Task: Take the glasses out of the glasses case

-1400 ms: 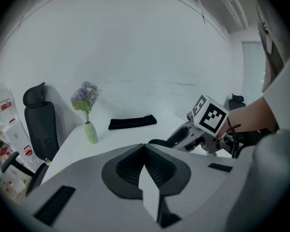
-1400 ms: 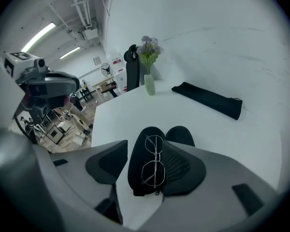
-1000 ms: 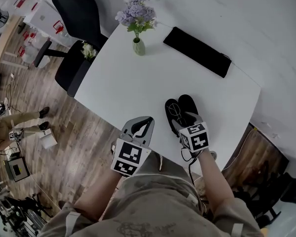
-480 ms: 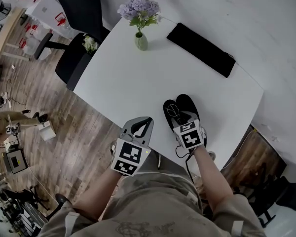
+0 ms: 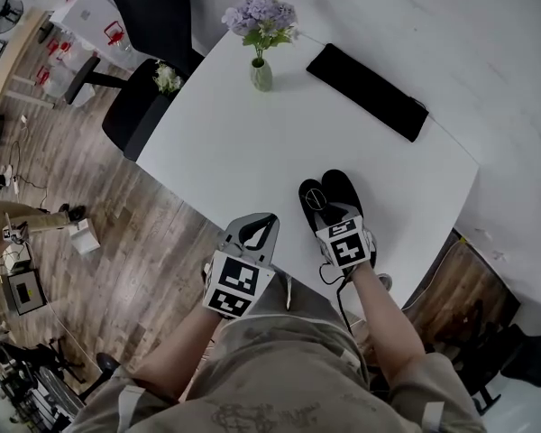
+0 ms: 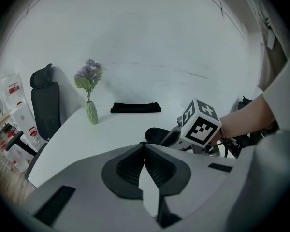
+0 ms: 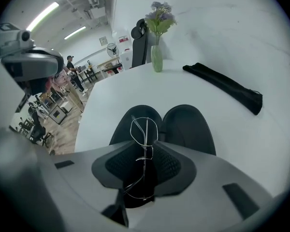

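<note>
Table (image 5: 279, 142) bears the open case (image 5: 344, 190) at its near right edge, where the right gripper (image 5: 327, 216) is closing its jaws round the glasses (image 7: 144, 157), not yet lifted from the case's left half, while the left gripper (image 5: 255, 230) hangs clenched and empty nearby.

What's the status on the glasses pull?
Left claw shut, empty. Right claw closing around glasses, which lie in the open case. Nothing in the way.

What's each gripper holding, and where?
Nothing gripped yet: the right gripper, jaws closing, straddles the glasses at their middle, in the open case. Left gripper shut, empty.
</note>
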`<state>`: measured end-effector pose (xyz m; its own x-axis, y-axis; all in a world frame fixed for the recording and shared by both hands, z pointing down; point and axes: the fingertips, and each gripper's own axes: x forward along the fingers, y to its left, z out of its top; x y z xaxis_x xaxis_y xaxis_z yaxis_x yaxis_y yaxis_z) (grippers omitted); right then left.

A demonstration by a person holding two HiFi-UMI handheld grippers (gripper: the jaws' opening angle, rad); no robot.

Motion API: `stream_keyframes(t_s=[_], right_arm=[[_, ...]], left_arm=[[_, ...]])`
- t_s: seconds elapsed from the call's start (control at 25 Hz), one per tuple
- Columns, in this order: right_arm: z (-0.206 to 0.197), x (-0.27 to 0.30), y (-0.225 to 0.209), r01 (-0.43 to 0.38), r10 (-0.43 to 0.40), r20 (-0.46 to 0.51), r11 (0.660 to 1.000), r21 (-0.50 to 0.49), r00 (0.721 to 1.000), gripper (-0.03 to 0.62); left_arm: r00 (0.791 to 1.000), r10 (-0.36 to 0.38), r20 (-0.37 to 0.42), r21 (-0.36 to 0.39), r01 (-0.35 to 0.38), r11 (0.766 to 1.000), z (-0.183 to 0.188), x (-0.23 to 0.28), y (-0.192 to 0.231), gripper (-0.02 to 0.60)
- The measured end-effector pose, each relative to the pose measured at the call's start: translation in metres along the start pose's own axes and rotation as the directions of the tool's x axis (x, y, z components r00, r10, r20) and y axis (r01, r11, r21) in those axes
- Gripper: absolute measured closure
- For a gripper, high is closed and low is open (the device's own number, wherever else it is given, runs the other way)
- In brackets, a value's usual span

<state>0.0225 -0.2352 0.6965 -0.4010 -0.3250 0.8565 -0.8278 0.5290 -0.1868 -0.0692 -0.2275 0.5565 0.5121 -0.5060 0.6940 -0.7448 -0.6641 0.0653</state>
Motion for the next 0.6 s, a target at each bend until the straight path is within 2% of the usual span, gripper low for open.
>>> stream_keyframes(t_s=[0.12,0.28,0.6], right_arm=[[0.004,-0.008,-0.002,-0.008,0.006,0.047,0.999,0.033,0.999,0.47],[0.026,-0.033,-0.004,-0.025,0.013,0.171,0.997,0.067,0.985,0.471],[0.087,-0.121,-0.014,0.027,-0.035,0.402,0.999,0.025,0.915,0.471]], left_arm=[[1.0,-0.001,0.006,0.004,0.001,1.0,0.001,-0.005,-0.001,0.565],[1.0,0.008,0.024,0.005,-0.008,1.0,0.005,-0.016,0.001,0.565],[0.993,0.039,0.112,0.015,-0.041,0.999,0.037,-0.04,0.009,0.565]])
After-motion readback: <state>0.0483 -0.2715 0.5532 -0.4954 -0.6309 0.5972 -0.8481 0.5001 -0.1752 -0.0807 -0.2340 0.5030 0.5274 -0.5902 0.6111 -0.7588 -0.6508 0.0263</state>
